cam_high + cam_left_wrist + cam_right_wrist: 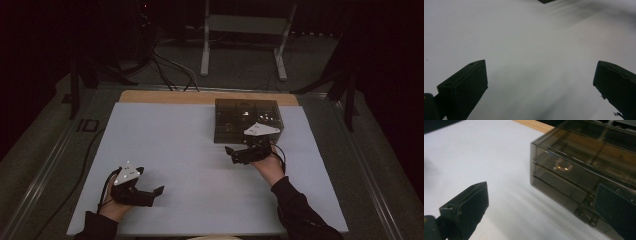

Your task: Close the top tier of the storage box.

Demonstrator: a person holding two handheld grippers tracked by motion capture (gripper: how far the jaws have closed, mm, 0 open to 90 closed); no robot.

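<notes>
Drawer box [248, 120], smoked clear plastic, far right of bench [165, 150], front toward person for access. Right claw [239, 152] spread, empty, just before its drawers. Left claw [152, 194] spread, parked on bare sheet.

Dim lab or recording room, white-covered table [165, 145], floor cables [170, 70], metal stand [245, 30] behind

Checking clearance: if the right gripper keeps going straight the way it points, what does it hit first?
Probably the front of the smoked plastic drawer box: the right gripper, jaws open, points at its lower drawers. Nothing lies between, though depth is hard to judge.
</notes>
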